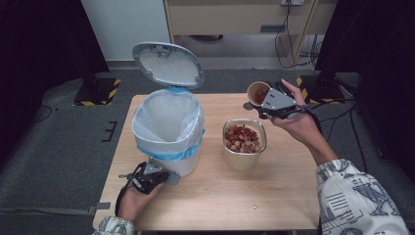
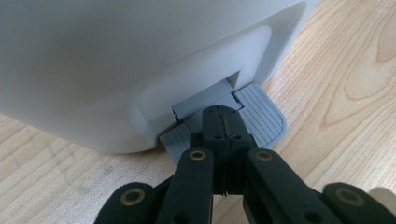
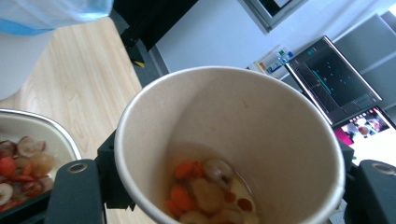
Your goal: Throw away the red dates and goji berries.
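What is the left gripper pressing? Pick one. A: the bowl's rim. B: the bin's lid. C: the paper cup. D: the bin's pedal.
D: the shut left gripper bears on the grey pedal at the foot of the bin, whose lid stands open.

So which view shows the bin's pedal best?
The left gripper view: the grey ribbed pedal sits close up at the foot of the white bin, with the shut left gripper pressing on it. The high view shows just a small grey bit of the pedal beside that gripper.
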`<state>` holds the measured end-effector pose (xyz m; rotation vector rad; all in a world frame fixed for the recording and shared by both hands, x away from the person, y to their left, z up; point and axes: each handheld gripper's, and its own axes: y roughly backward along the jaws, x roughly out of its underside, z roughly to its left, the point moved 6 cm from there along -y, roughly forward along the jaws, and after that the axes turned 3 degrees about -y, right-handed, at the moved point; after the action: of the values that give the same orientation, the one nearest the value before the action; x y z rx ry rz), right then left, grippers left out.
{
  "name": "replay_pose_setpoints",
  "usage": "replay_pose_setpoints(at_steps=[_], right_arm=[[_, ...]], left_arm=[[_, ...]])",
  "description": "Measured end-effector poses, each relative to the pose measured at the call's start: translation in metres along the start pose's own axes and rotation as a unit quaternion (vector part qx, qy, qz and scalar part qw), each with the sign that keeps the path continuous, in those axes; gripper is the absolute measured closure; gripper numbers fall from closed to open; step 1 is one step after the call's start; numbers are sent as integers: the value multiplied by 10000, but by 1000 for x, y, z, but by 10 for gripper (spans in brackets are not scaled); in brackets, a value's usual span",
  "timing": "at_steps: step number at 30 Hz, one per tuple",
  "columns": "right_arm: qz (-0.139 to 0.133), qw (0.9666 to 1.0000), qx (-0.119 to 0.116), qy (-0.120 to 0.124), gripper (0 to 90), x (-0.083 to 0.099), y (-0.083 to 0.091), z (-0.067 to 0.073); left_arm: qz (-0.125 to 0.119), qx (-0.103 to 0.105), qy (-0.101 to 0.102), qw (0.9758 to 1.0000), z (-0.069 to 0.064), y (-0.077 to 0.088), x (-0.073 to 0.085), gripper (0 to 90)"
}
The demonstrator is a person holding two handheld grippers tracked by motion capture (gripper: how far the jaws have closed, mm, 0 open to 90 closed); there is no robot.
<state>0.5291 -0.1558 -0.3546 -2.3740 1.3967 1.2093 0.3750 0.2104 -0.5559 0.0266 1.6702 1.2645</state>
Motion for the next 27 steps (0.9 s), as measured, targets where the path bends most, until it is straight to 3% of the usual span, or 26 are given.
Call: replay_pose_setpoints(at_steps=[4, 9, 27], right_arm=[[-22, 10000, 20, -26, 279, -1, 0, 1], [-4, 9998, -33, 178, 279, -4, 2, 8], [161, 9987, 42, 479, 276, 2, 8, 15]], left_arm=[[0, 1, -2, 10000, 0, 0, 0, 899], [-7, 11, 7, 10000, 0, 0, 0, 899], [-10, 8, 11, 10000, 0, 0, 0, 899]])
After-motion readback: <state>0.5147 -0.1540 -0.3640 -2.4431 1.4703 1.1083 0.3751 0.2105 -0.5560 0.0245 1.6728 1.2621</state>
